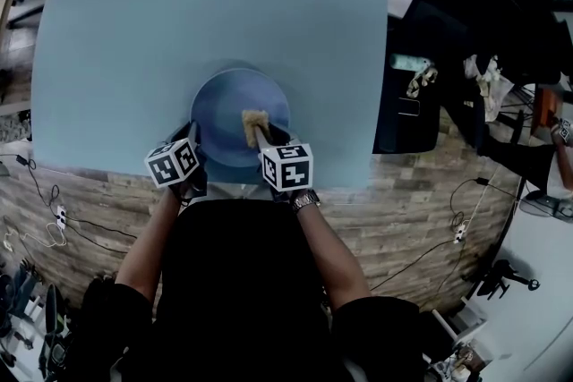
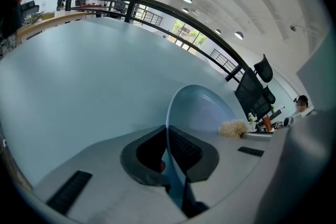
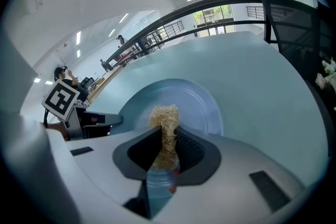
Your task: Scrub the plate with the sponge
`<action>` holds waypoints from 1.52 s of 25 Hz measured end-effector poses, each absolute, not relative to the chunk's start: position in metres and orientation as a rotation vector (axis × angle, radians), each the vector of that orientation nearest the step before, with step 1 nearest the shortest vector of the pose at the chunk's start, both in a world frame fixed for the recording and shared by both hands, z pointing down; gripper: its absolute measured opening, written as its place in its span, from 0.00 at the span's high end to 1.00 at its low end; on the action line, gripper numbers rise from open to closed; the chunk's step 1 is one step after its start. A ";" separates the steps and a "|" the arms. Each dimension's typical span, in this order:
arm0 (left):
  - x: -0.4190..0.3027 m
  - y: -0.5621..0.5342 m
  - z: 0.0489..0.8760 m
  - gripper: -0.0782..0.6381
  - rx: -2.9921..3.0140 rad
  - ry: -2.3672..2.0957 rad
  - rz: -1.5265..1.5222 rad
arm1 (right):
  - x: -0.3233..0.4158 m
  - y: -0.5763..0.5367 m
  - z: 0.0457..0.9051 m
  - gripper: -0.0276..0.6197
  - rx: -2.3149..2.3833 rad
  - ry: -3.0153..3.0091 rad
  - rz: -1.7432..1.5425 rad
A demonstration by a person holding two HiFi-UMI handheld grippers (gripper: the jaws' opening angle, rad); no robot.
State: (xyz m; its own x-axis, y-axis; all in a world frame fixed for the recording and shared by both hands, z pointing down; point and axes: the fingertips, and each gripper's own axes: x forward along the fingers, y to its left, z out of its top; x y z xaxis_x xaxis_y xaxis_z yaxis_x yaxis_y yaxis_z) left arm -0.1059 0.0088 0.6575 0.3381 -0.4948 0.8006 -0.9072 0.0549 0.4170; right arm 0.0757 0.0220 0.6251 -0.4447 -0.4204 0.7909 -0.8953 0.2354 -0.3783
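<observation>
The left hand-held gripper (image 2: 169, 150) is clenched on the rim of the blue plate (image 1: 224, 103). Its own view shows the rim running edge-on between the two dark pads. From the head view, that grip sits at about 8 o'clock on the plate, and the plate lies near the front edge of the pale blue bench (image 1: 134, 22), close to the person. I cannot tell whether the gripped side is raised off the bench or lies flat.

At the middle of the plate, a little toward 4 o'clock, is the straw-coloured sponge (image 1: 254, 124), with its far end against the plate's inner face. The right hand-held gripper (image 3: 167, 150) is grasping it, jaws pressed on either side of the fibrous pad, and it reaches in over the rim at about 5 o'clock. In that gripper's view the left one's marker cube (image 3: 63, 98) shows off at 9 o'clock.

By my reading, the scrubbing step itself is in hand: one side braces the plate and the other has the sponge on the surface. The next move likely calls for firm downward pressure and strokes from the centre out toward 12 and 2 o'clock. The left grip needs to hold tight so the plate does not slide or spin under the sponge.
</observation>
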 end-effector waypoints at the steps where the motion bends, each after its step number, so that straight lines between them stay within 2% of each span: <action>1: -0.107 0.008 0.658 0.88 1.589 -1.301 0.511 | 0.077 0.021 0.625 0.85 1.207 -1.969 1.143; 16: -0.106 0.007 0.656 0.88 1.596 -1.313 0.515 | 0.120 0.013 0.623 0.85 1.316 -1.901 1.122; 38: -0.099 0.011 0.657 0.88 1.580 -1.314 0.480 | 0.129 0.004 0.594 0.85 1.397 -1.933 1.063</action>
